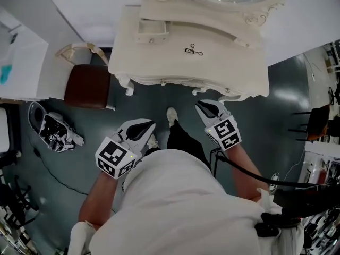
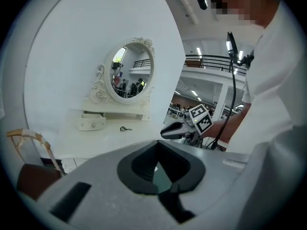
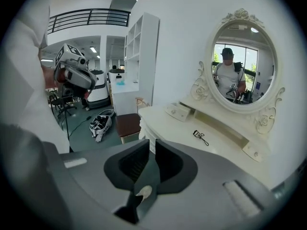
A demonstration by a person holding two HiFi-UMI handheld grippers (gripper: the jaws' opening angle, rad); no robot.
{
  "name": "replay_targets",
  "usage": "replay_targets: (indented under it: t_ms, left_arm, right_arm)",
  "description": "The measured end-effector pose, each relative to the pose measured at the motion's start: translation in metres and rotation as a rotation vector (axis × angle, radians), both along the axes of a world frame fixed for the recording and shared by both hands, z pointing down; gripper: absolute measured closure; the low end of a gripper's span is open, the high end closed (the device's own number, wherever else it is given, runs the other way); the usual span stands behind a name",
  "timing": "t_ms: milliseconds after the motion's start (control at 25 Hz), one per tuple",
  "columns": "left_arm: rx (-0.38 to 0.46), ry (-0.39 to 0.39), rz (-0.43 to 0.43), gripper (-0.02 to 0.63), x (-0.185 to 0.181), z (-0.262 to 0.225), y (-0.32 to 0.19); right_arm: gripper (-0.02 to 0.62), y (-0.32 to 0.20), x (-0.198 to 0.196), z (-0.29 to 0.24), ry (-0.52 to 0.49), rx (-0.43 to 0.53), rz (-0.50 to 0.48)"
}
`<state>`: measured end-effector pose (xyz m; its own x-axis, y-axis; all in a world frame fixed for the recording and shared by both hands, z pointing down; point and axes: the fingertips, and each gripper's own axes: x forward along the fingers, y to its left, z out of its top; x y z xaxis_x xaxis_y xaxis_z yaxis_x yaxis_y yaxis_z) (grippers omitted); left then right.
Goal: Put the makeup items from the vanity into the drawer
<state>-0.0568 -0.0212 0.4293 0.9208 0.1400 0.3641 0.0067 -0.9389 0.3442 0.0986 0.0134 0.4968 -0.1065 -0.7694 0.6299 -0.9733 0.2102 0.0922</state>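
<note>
Eyelash curler (image 1: 194,50) lies mid-upper frame on the vanity table (image 1: 234,68), well apart from both grippers. Small drawer (image 1: 151,32) sits upper left of it. Left gripper (image 1: 139,129) and right gripper (image 1: 210,109) hang low, jaws drawn together, empty. Best approach: spread the right jaws, descend across the curler's handles, pinch flat.

wall (image 1: 95,4) white | floor (image 1: 287,105) dark grey | vanity (image 1: 234,62) cream, against wall, oval mirror (image 3: 243,61) | brown stool (image 1: 87,85) at its left edge | ceiling lights (image 2: 199,51) on
</note>
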Motion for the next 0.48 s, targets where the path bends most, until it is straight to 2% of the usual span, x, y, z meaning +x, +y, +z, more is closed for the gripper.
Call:
replay_targets:
  t_ms: [120, 480]
  left_arm:
    - [0.013, -0.016, -0.011, 0.604, 0.014, 0.001, -0.023]
    - [0.043, -0.051, -0.143, 0.604, 0.081, -0.014, -0.101]
  right_arm:
    - [0.548, -0.031, 0.034, 0.014, 0.03, -0.013, -0.004]
    - [0.528, -0.132, 0.142, 0.062, 0.091, -0.063, -0.072]
